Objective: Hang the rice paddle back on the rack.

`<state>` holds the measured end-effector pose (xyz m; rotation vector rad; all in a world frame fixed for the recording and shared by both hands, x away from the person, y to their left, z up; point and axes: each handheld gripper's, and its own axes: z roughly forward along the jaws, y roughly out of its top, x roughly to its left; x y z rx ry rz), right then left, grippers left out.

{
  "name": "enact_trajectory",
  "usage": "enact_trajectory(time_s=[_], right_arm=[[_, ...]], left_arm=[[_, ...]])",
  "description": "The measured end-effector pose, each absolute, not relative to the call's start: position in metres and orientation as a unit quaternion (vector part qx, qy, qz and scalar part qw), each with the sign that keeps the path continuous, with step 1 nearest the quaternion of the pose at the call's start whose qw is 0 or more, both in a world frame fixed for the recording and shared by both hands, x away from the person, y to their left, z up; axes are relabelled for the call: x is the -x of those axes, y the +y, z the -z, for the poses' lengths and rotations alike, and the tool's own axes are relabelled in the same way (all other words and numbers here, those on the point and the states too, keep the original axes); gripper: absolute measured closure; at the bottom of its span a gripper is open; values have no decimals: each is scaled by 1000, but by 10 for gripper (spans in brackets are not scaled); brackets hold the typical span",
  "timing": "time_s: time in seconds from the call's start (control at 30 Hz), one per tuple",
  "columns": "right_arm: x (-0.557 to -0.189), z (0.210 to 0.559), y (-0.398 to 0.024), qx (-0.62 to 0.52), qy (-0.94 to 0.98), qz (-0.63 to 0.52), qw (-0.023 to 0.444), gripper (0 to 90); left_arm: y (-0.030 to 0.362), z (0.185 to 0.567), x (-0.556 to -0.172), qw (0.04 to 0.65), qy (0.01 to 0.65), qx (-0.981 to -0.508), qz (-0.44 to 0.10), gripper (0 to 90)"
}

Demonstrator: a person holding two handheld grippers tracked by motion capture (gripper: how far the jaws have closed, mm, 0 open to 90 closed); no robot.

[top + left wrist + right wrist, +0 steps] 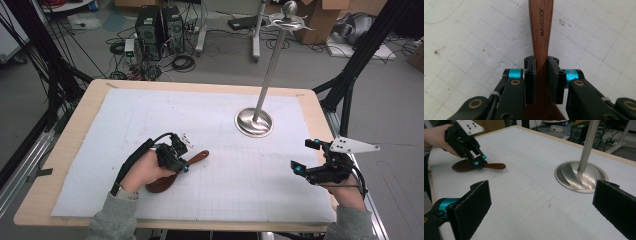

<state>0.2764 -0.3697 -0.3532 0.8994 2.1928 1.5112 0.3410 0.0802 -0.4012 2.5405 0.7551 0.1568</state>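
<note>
left gripper point(541, 72) was clamped on the wooden spoon point(541, 32) handle; right gripper point(541, 207) stood open. i judged a level lift safest.

A wooden spoon point(541, 30) of reddish-brown wood, smooth with a soft sheen and visible grain, has dark lettering printed on its handle. The left gripper point(541, 75) has matt black plastic jaws, glossy teal metal collars and brass-coloured screws. The right gripper point(541, 205) carries rough, matt black pads. A white paper sheet point(150, 115), matt, gridded and scuffed, covers a pale wooden table point(75, 130). The stand point(254, 121) is polished, mirror-bright metal.
</note>
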Motion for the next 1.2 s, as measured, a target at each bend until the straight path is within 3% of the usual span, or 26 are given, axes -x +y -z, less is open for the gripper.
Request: enact_trajectory(time_s=[0.77,1.2], right_arm=[[-277,352,-370,-311,768,-535,167,4],[-281,351,-367,-310,766,-539,163,4]], left_arm=[[87,368,-325,338,259,-901,-85,778],[88,354,-323,355,264,-892,-92,778]])
